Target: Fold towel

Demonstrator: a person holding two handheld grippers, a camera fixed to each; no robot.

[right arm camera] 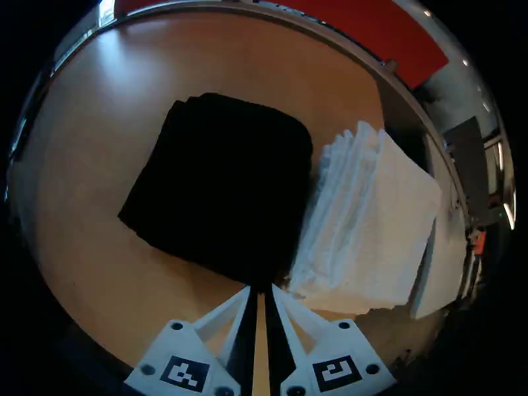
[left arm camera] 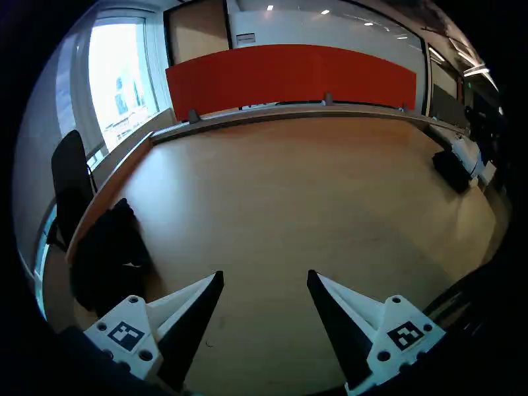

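Black-tipped, the left gripper (left arm camera: 264,277) stands wide open and empty over a bare wooden table (left arm camera: 297,191) that runs open to the red partition (left arm camera: 290,79). A dark bundle (left arm camera: 109,254) lies near its left edge. The right gripper (right arm camera: 263,290) is almost closed, its tips at the near edge of the black folded towel (right arm camera: 218,185); whether it pinches the cloth I cannot tell. A white folded stack (right arm camera: 376,224) touches that towel's right side.

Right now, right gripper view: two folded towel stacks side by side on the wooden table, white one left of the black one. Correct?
Not quite: the sides are swapped. The right gripper view shows the black stack on the left and the white stack on the right. The rest holds: both are folded and lie side by side on the wooden table.
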